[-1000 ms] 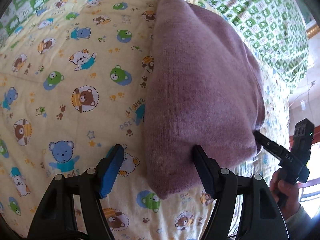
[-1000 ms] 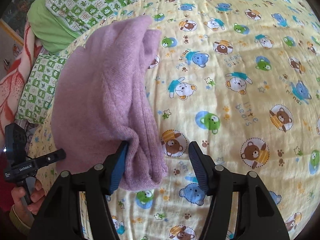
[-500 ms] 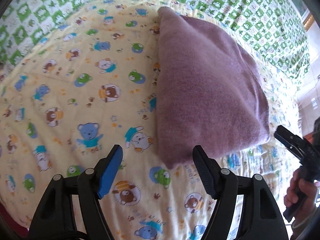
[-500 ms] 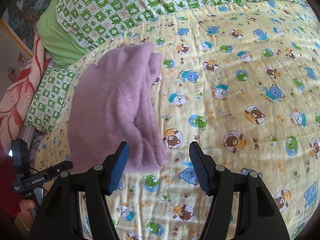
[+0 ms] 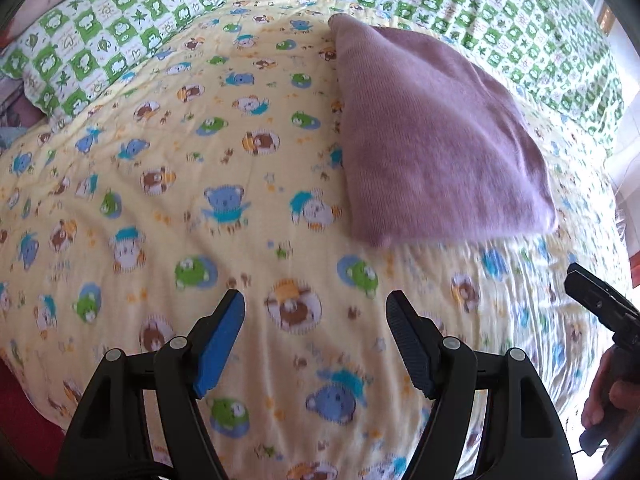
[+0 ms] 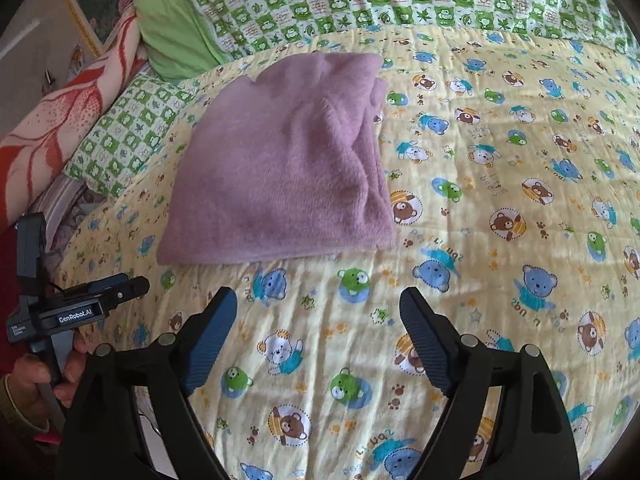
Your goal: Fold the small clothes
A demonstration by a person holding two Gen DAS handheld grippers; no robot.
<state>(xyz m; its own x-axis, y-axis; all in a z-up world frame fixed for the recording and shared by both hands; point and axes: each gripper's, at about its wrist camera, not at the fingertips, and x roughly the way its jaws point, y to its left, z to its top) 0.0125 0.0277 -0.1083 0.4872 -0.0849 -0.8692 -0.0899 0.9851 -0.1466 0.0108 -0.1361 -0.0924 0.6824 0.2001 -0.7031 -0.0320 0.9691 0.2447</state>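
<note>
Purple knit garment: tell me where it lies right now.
The folded purple knit garment lies flat on the yellow bear-print quilt, ahead of both open grippers, held by neither, near the green checkered pillow at its left in the right wrist view.

Both grippers now back from the folded sweater (image 5: 436, 140).
</note>
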